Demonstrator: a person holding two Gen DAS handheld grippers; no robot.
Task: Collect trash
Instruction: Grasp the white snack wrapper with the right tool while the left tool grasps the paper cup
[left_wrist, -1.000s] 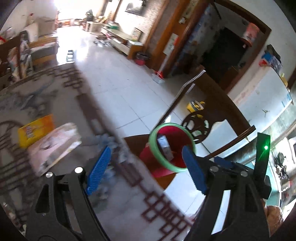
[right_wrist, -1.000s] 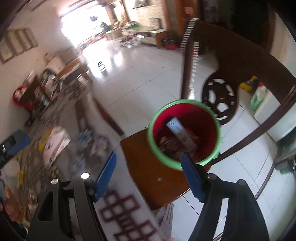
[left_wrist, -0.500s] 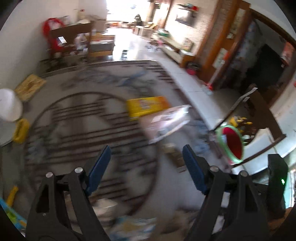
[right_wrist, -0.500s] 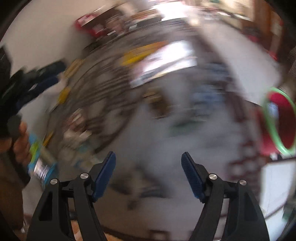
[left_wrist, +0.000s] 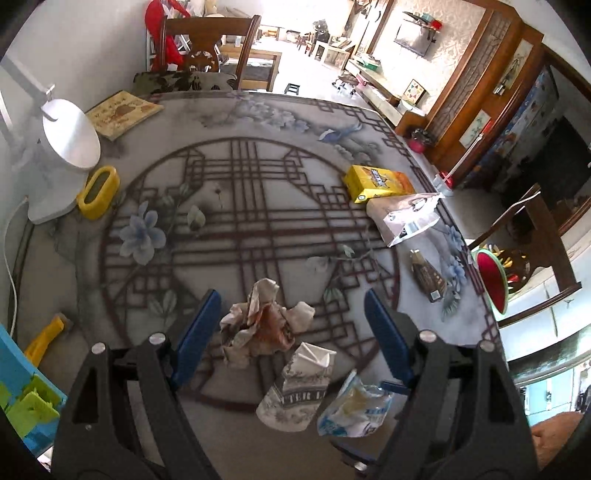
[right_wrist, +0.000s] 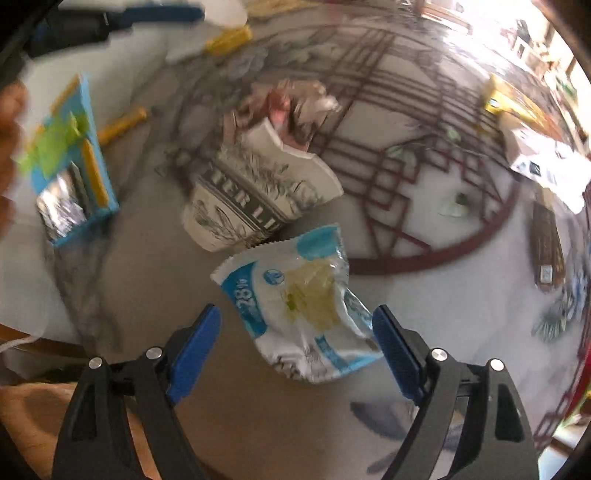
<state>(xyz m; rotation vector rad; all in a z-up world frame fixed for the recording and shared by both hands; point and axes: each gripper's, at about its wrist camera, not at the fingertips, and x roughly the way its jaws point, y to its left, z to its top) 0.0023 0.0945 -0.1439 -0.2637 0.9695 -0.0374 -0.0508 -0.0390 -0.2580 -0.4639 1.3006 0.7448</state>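
Observation:
My left gripper (left_wrist: 290, 297) hangs open over a crumpled brown-and-white paper wad (left_wrist: 258, 325) on the patterned table; the wad lies between its blue fingers, untouched. Just nearer lie a crushed paper cup (left_wrist: 295, 384) and a blue-and-white wrapper (left_wrist: 354, 406). My right gripper (right_wrist: 295, 310) points down at that wrapper (right_wrist: 295, 306), its jaws closing slightly with the wrapper between them and the pads clear of it. The cup (right_wrist: 255, 195) and paper wad (right_wrist: 291, 107) lie beyond. A red bin with a green rim (left_wrist: 491, 280) stands off the table's right edge.
A brown packet (left_wrist: 428, 275), a silver pouch (left_wrist: 406, 218) and a yellow box (left_wrist: 376, 182) lie near the table's right edge. A white lamp (left_wrist: 70, 136), a yellow holder (left_wrist: 98, 192) and a book (left_wrist: 122, 112) sit far left. A blue box (right_wrist: 70, 162) is near left.
Both grippers have swung away from the red bin on the chair and back over the table. The left now sits over the paper wad, the right over the wrapper.

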